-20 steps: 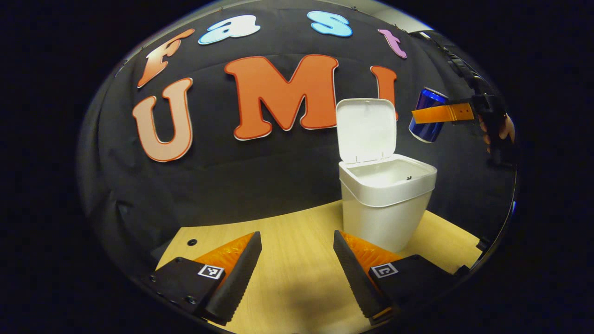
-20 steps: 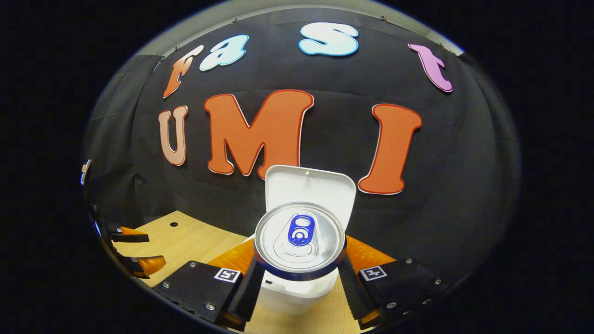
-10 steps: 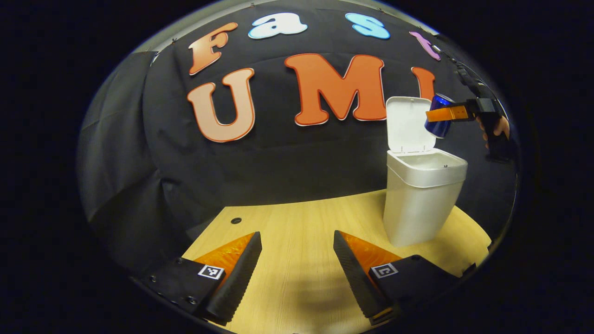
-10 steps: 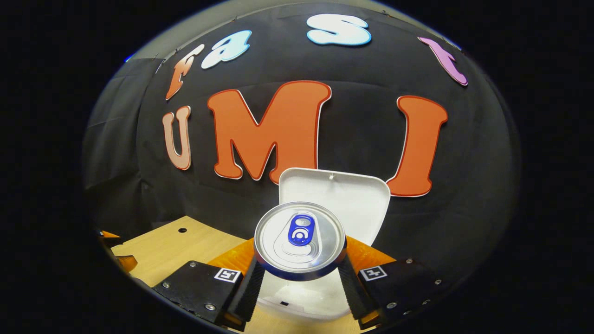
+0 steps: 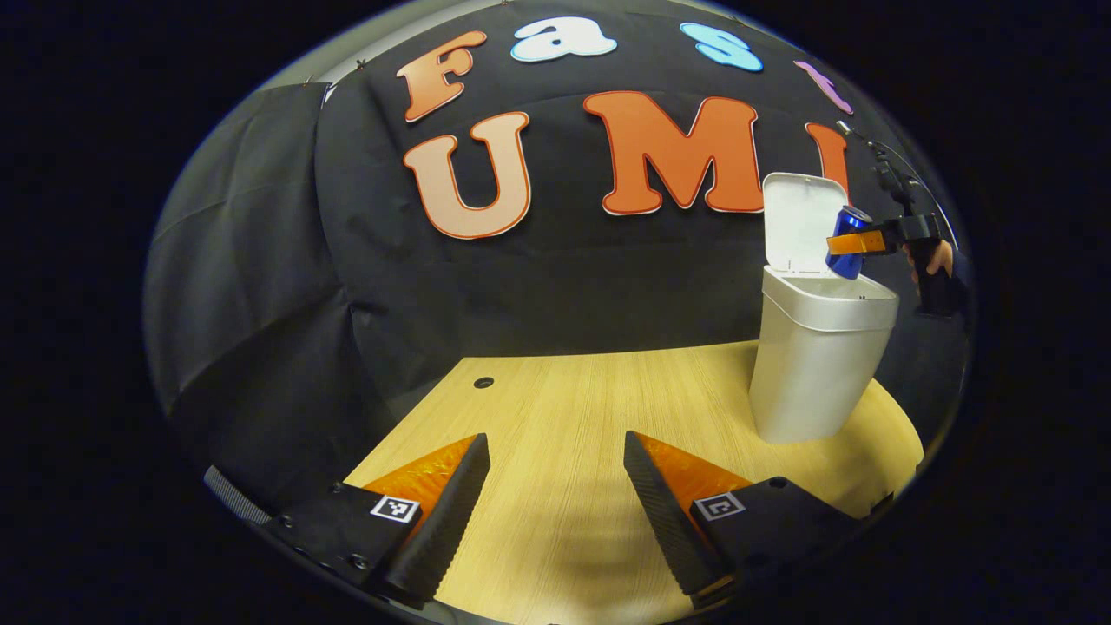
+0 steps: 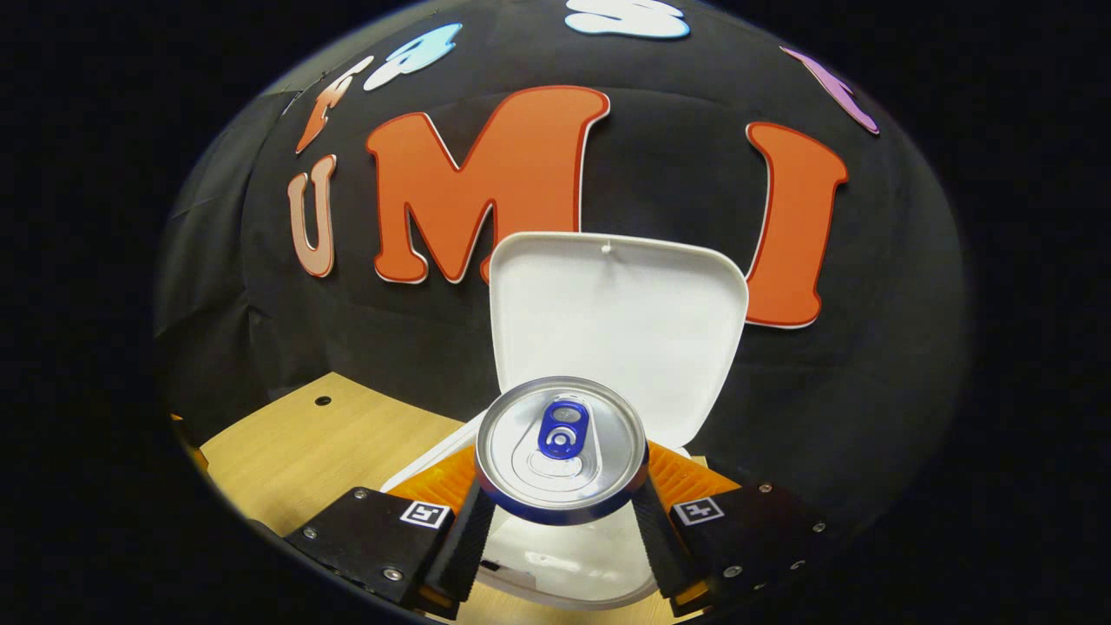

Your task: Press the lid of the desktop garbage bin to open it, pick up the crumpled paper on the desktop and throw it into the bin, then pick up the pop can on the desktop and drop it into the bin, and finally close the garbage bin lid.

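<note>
The white garbage bin point(image 5: 820, 365) stands on the wooden desktop at the right of the left gripper view, its lid point(image 5: 798, 224) raised upright. My right gripper point(image 6: 562, 529) is shut on the blue pop can point(image 6: 562, 447), whose silver top faces the camera. It holds the can tilted just above the bin's open mouth point(image 6: 564, 555), in front of the lid point(image 6: 616, 321). In the left gripper view the can point(image 5: 849, 253) hangs over the bin's rim, held by the right gripper point(image 5: 859, 243). My left gripper point(image 5: 555, 512) is open low over the desktop, holding nothing.
The wooden desktop point(image 5: 590, 408) stretches left of the bin, with a small round hole point(image 5: 483, 382) near its back edge. A hand point(image 5: 933, 260) holds the right gripper's handle at the far right. Black cloth walls the booth behind.
My right gripper has carried the can closer and lower, now over the bin's opening. My left gripper has drawn back and left, so the bin sits farther to the right in its view.
</note>
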`<state>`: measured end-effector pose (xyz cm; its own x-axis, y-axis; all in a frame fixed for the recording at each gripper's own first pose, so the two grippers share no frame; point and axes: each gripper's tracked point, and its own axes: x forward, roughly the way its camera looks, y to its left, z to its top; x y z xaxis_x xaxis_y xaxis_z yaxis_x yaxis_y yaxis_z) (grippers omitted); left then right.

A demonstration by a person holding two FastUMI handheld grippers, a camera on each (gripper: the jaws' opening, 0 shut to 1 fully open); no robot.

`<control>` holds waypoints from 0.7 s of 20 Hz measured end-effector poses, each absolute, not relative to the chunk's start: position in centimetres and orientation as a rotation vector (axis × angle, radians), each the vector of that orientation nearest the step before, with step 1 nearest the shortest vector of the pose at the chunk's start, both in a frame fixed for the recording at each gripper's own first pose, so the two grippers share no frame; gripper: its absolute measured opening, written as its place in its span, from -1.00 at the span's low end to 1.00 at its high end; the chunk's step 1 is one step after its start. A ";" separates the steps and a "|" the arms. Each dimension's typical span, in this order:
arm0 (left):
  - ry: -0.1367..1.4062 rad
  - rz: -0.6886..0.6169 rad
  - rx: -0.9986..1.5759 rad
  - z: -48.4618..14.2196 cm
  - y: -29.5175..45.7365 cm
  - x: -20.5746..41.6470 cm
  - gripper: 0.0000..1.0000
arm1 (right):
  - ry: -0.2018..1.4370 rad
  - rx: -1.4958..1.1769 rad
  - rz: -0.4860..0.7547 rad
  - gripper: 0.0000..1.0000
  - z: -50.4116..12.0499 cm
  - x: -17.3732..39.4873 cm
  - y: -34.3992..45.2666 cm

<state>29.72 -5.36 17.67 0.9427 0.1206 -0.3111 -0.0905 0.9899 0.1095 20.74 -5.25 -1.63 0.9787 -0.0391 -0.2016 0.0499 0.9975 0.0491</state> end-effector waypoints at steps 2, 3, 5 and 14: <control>0.325 0.106 0.096 17.6 -5.4 29.6 0.96 | 0.220 0.062 -0.056 0.57 -2.7 20.9 -5.6; 0.322 0.102 0.098 17.6 -5.5 29.7 0.98 | 0.233 0.060 -0.058 0.56 -3.3 20.9 -5.7; 0.315 0.088 0.103 17.8 -5.8 30.1 0.98 | 0.252 0.062 -0.063 0.57 -4.2 21.0 -5.8; 0.318 -0.013 0.114 17.1 -7.4 32.0 0.98 | 0.334 0.087 -0.114 0.60 -8.0 19.7 -6.2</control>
